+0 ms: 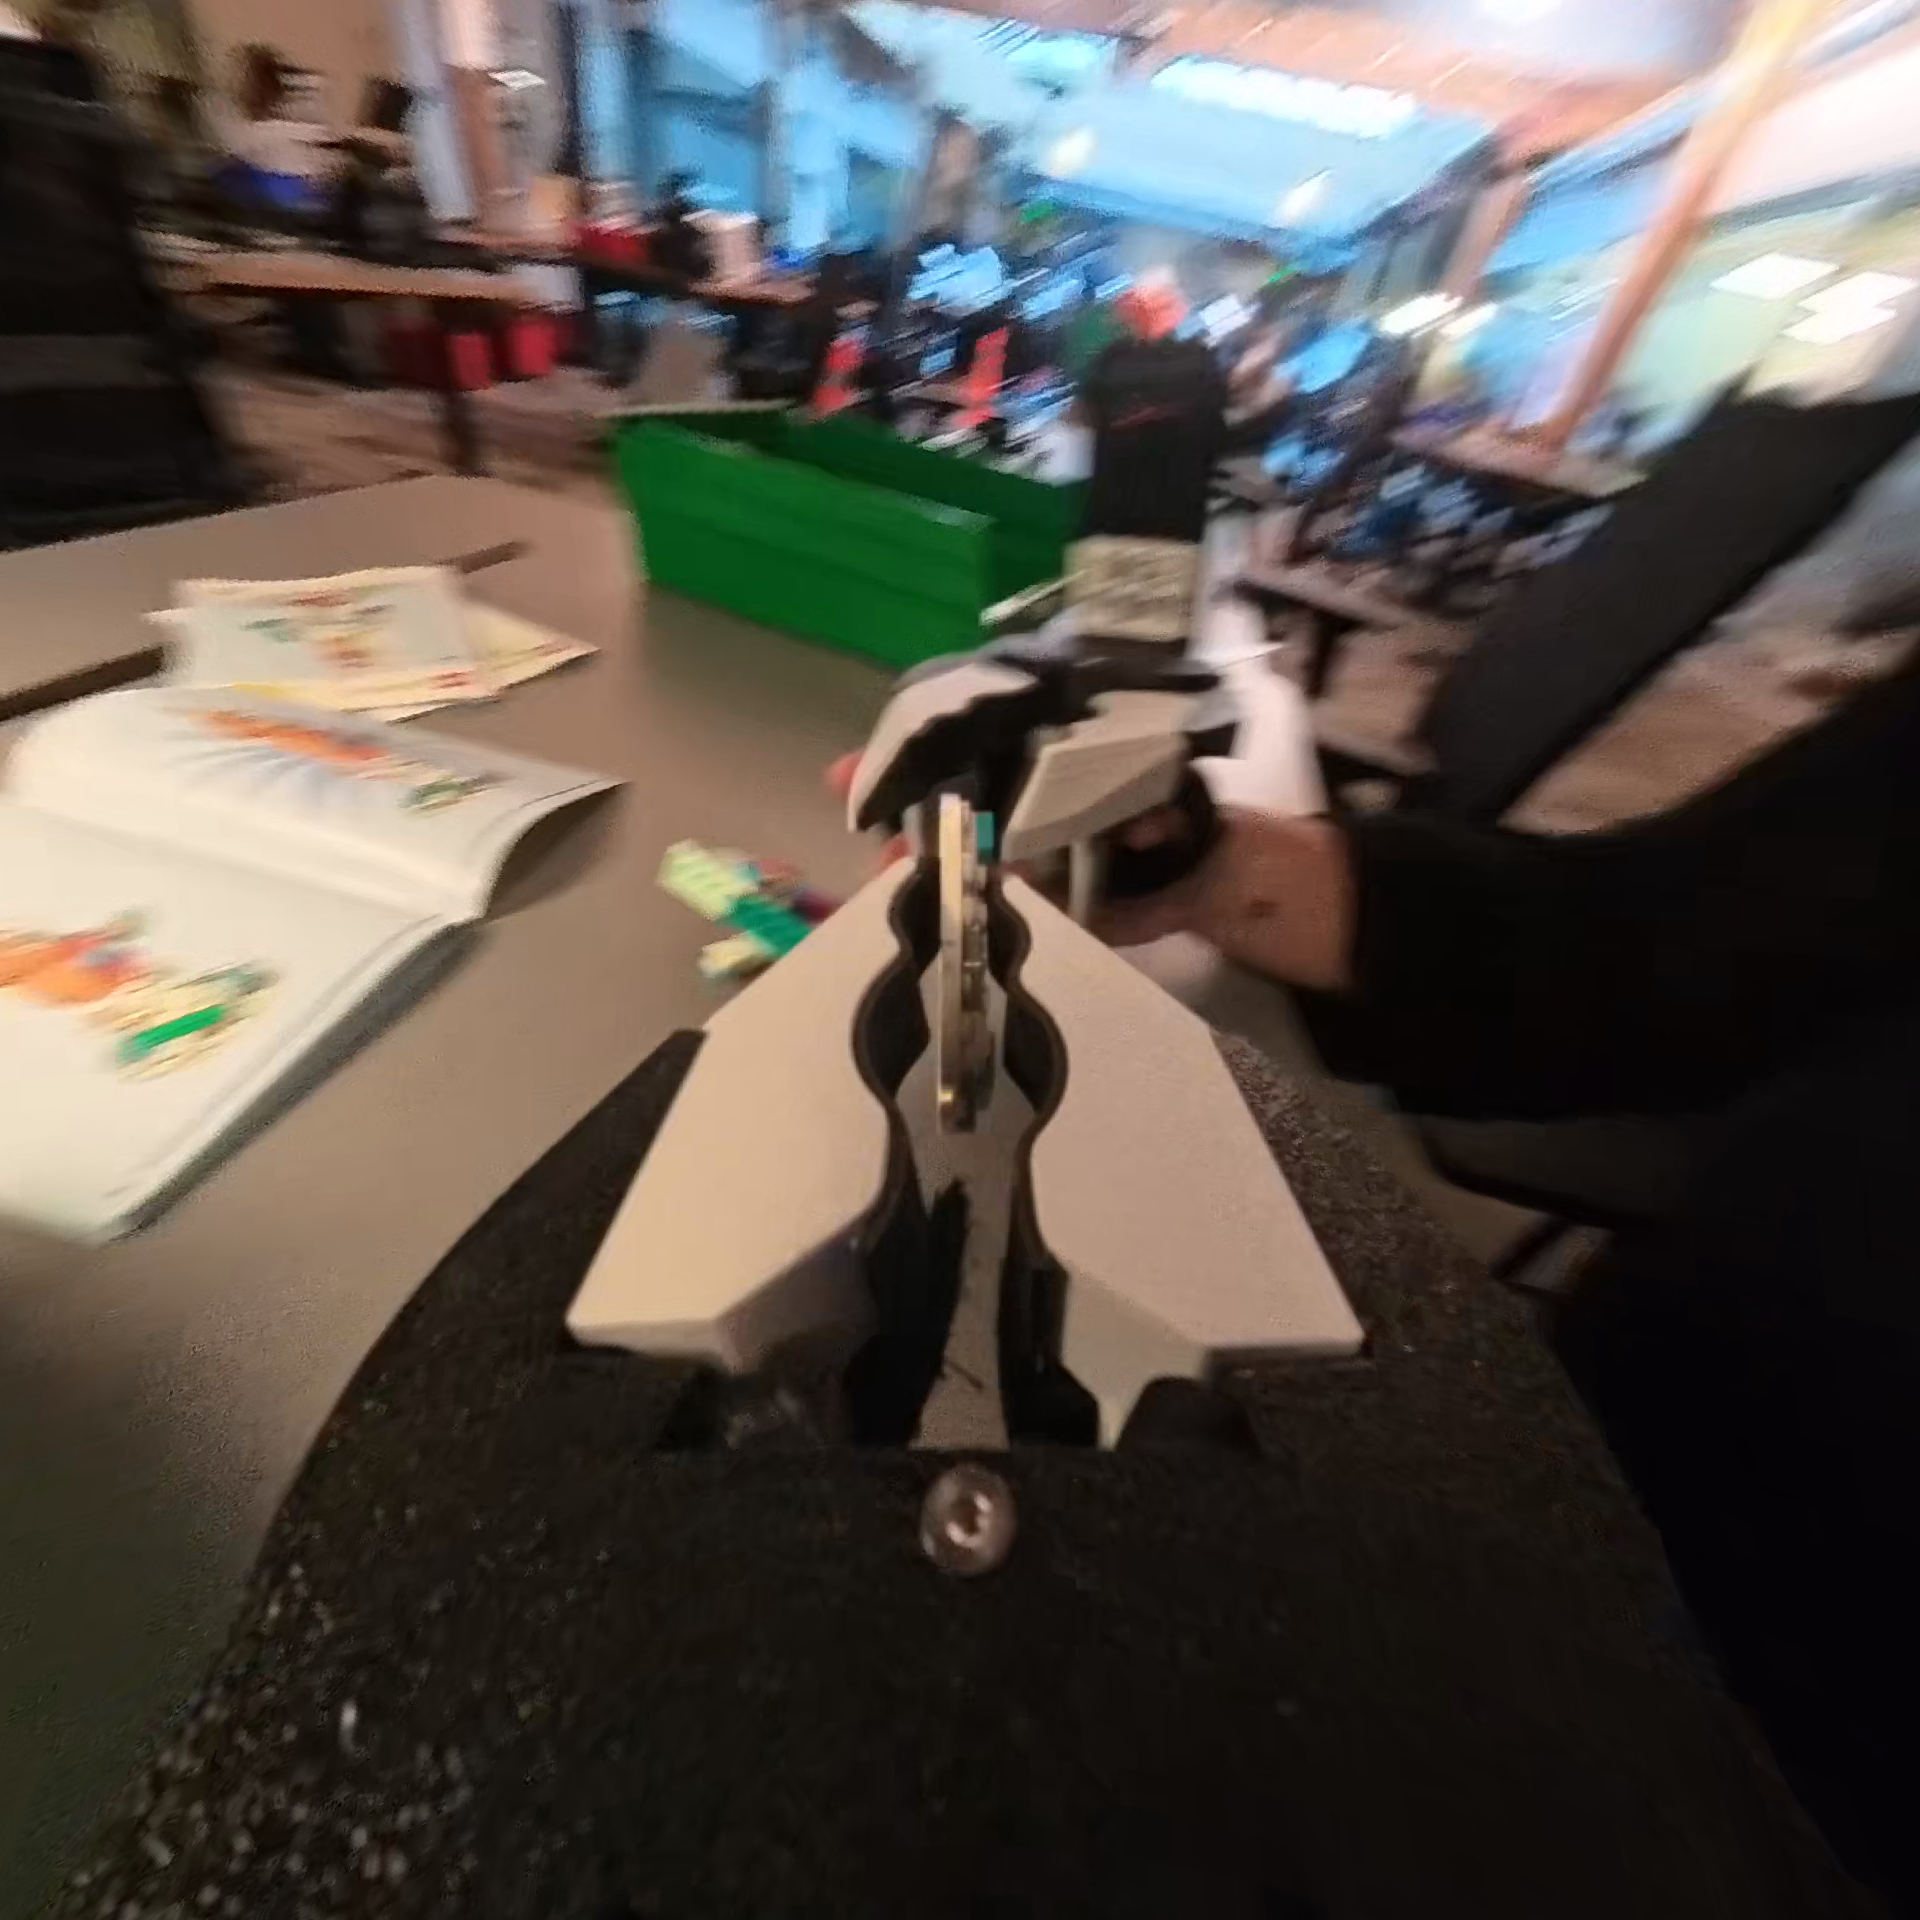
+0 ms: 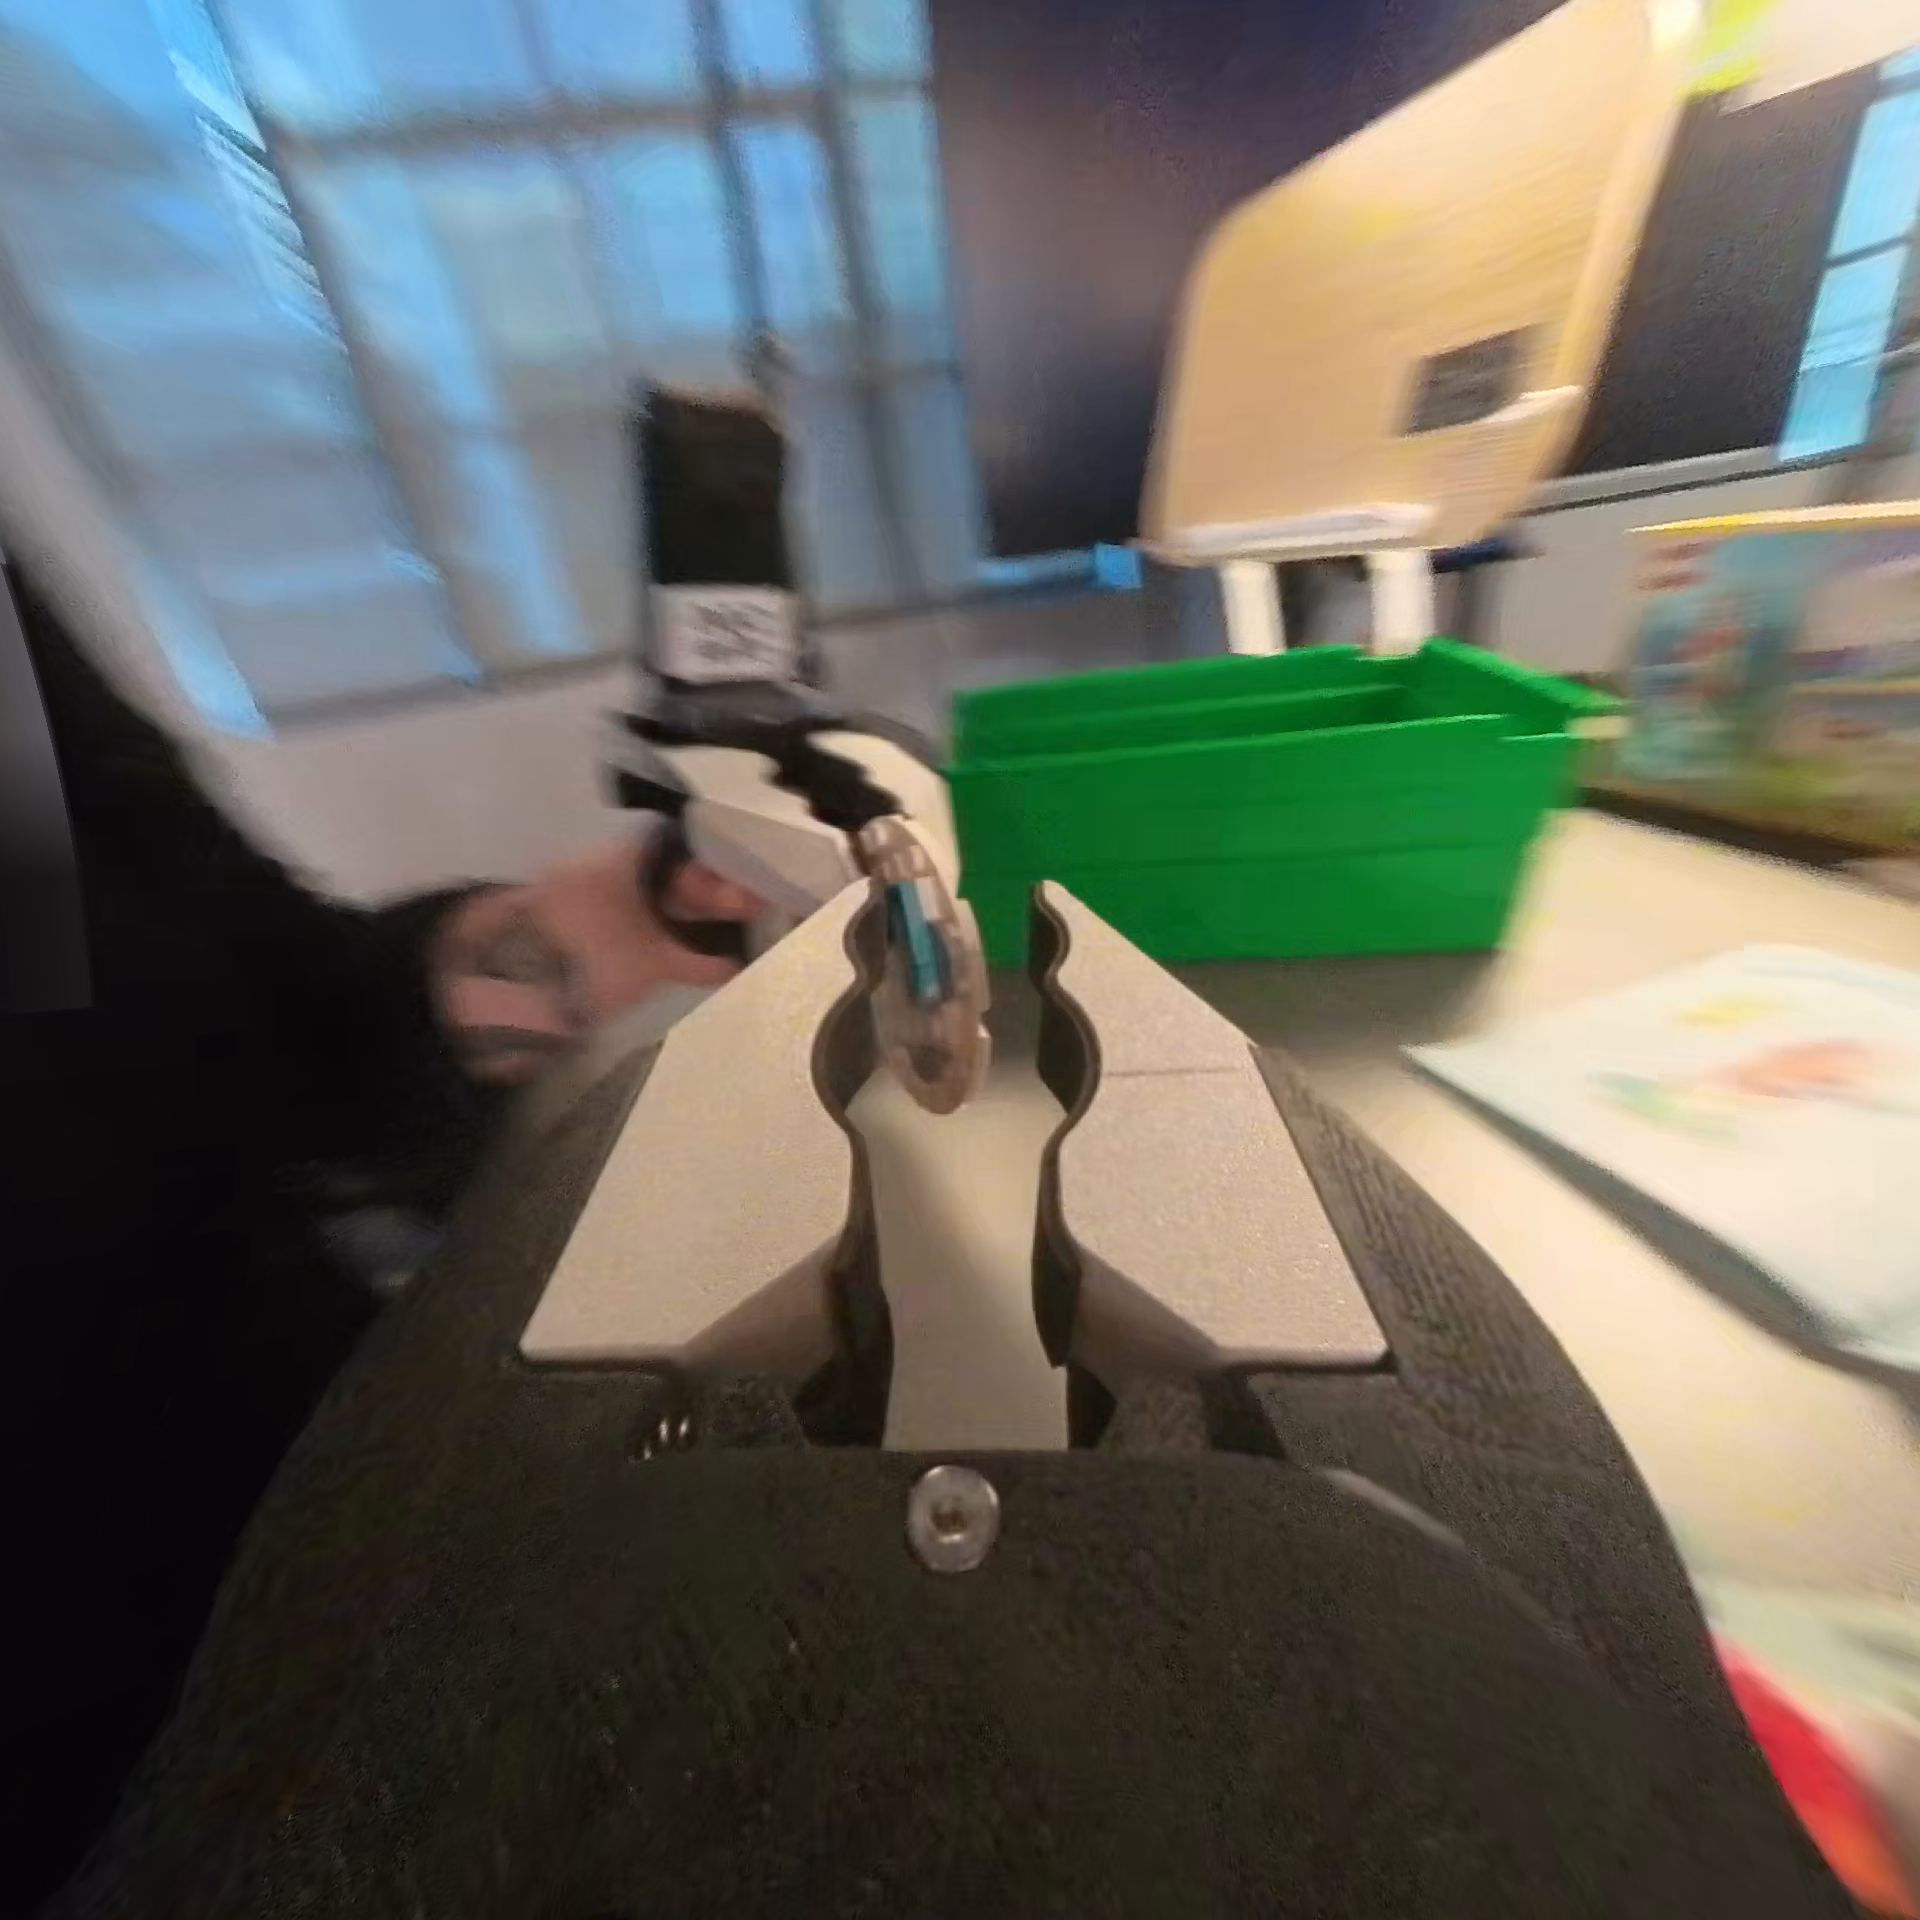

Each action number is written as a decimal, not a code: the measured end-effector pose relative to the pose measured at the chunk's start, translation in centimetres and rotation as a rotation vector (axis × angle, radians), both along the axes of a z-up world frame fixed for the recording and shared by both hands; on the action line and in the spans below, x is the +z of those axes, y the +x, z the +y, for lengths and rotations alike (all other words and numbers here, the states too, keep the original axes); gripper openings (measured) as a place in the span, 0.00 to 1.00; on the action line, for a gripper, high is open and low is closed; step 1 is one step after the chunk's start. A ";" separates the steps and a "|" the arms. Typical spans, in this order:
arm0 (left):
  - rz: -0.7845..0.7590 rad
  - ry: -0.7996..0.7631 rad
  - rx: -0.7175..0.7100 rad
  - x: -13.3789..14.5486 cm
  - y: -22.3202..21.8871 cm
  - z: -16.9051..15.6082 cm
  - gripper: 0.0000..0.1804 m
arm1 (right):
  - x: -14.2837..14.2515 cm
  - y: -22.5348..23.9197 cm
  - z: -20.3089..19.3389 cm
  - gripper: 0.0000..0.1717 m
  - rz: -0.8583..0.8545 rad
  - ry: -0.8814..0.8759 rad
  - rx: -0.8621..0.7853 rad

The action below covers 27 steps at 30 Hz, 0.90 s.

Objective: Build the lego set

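Each camera rides low behind its own fingers, looking forward across the grey surface (image 1: 582, 1039) at close range. The left wrist view faces right-forward toward the right gripper (image 1: 940, 821); the right wrist view faces back toward the left gripper (image 2: 883, 831). Both share the green bin (image 1: 831, 540) and the open booklet (image 1: 260, 883).

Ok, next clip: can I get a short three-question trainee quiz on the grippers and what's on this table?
1. True or false: the right gripper has its fingers apart, while the left gripper clamps the flat toy piece.
2. What colour is the bin on the table? A red, B green, C yellow.
3. Fill in: on the table to the left of the left gripper lies an open ____.
Key: 1 true; 2 B; 3 book.
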<state>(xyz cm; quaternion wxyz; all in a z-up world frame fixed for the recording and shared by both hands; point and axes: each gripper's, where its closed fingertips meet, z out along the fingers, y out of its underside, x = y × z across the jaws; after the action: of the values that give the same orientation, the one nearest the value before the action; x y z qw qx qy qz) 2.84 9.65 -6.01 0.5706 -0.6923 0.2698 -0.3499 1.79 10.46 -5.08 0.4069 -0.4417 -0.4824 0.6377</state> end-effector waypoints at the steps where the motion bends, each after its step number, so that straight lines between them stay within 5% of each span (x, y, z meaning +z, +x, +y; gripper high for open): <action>1: -0.058 -0.001 -0.060 0.9 0.4 -0.9 0.02 | 0.7 0.7 -1.0 0.13 0.033 -0.093 0.117; 7: -0.040 0.018 -0.066 1.9 0.8 -2.2 0.03 | 2.0 1.7 -3.0 0.04 0.090 -0.137 0.268; 10: -0.020 0.025 -0.044 1.6 0.7 -2.3 0.19 | 2.6 2.0 -1.9 0.03 0.129 -0.183 0.239; 15: -0.159 0.028 -0.073 2.9 0.5 -2.6 0.16 | 2.8 2.2 -2.1 0.03 0.135 -0.202 0.268; 18: -0.195 0.021 -0.067 3.1 0.2 -2.3 0.03 | 2.8 2.3 -2.5 0.03 0.143 -0.228 0.307; 21: -0.177 -0.001 -0.071 2.5 0.4 -2.1 0.02 | 2.8 2.3 -2.3 0.03 0.145 -0.237 0.307; 24: -0.168 -0.013 -0.095 2.3 0.8 -2.3 0.13 | 3.0 2.4 -2.4 0.03 0.155 -0.251 0.317; 27: -0.189 0.013 -0.105 2.6 0.9 -2.5 0.02 | 3.0 2.5 -2.5 0.03 0.160 -0.268 0.340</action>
<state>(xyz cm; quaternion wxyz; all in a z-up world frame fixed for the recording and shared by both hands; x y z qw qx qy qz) 3.73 7.17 -3.39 0.5791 -0.6373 0.2529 -0.4412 4.29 7.94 -2.03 0.2682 -0.3522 -0.4270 0.7885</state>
